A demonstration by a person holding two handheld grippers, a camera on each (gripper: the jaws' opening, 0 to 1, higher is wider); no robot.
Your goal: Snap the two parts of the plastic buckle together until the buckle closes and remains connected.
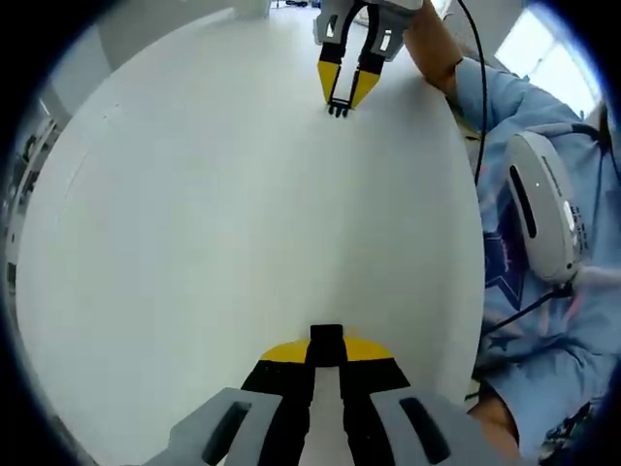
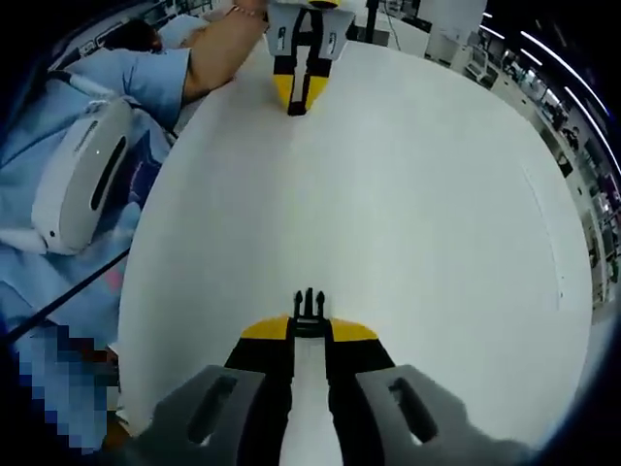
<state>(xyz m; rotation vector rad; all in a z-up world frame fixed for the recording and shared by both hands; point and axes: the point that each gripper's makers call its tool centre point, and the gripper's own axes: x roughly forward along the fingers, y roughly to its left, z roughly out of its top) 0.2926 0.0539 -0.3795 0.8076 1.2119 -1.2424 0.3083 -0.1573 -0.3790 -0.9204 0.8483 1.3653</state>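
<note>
My left gripper (image 1: 326, 351) is shut on the black socket half of the buckle (image 1: 326, 337), whose square end pokes out between the yellow fingertips. Across the white table (image 1: 223, 214), my right gripper (image 1: 345, 95) faces it, shut on the pronged half (image 1: 338, 109) with the prongs pointing this way. In the right gripper view, the right gripper (image 2: 309, 332) pinches the pronged half (image 2: 309, 307), prongs forward. The left gripper (image 2: 299, 95) stands far off at the top with the socket half (image 2: 298, 108) at its tips. The two halves are well apart.
A person in a light blue shirt (image 1: 543, 320) sits at the table's edge, with a forearm (image 2: 218, 49) reaching in. A white rounded device (image 1: 545, 206) hangs at their chest, with a black cable. Shelves and other furniture stand beyond the table's far side (image 2: 582, 184).
</note>
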